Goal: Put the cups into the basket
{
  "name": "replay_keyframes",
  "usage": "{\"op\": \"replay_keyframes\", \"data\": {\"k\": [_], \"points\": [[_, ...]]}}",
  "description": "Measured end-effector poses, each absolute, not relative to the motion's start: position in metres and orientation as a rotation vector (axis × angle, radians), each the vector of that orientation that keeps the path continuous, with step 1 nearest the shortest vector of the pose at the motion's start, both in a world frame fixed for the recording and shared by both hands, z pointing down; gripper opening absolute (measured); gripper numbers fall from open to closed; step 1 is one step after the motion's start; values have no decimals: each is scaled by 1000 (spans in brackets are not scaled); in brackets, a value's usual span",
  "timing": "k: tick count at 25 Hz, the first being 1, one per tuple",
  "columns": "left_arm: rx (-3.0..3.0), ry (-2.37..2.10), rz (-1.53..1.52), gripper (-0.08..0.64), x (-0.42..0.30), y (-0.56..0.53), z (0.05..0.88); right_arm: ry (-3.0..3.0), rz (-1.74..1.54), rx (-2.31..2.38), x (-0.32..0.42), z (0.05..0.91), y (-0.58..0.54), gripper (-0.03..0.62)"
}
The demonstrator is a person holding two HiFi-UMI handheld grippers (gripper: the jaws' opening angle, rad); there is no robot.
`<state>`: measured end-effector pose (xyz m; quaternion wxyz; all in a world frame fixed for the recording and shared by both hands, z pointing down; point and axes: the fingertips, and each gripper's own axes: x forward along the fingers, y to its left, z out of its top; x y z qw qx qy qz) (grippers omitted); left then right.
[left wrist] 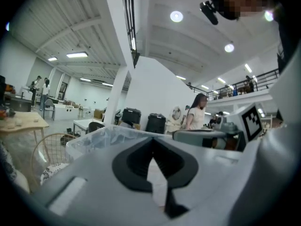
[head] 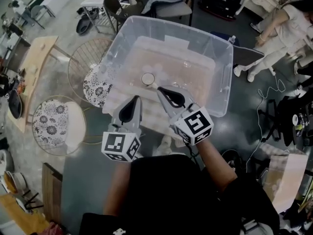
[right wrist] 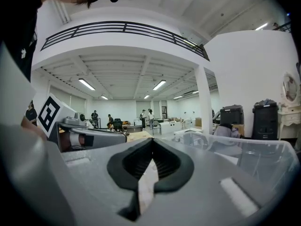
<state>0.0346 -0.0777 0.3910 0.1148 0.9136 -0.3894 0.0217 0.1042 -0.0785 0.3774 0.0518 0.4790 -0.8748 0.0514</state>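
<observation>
Cup [head: 148,78] stands upright on the floor of the clear basket [head: 222,72], mouth up, long axis vertical, seen end-on.

Left gripper [head: 136,98] and right gripper [head: 159,89] are at the near rim, fingers shut tip to tip, empty.

Only the head view shows the cup. Both gripper views show just the basket rim [left wrist: 94,136] [right wrist: 263,154].

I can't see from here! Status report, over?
Left gripper jaws shut, empty. Right gripper jaws shut, empty, tip near cup. Cup sits inside clear bin. Nothing in the way.
</observation>
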Motion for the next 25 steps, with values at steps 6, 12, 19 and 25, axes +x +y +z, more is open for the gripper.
{"op": "replay_keyframes", "data": {"k": [6, 12, 19, 25], "points": [[2723, -1089, 48, 5, 19, -67, 383, -2627, 147, 1518, 89, 373, -67, 3], [2767, -1056, 64, 5, -9, -51, 375, -2602, 106, 1538, 55, 364, -48, 3], [2791, -1012, 42, 5, -48, -20, 366, -2589, 71, 1583, 12, 352, -20, 3], [2816, -972, 22, 5, -84, 3, 358, -2570, 52, 1622, -23, 342, 8, 3]]}}
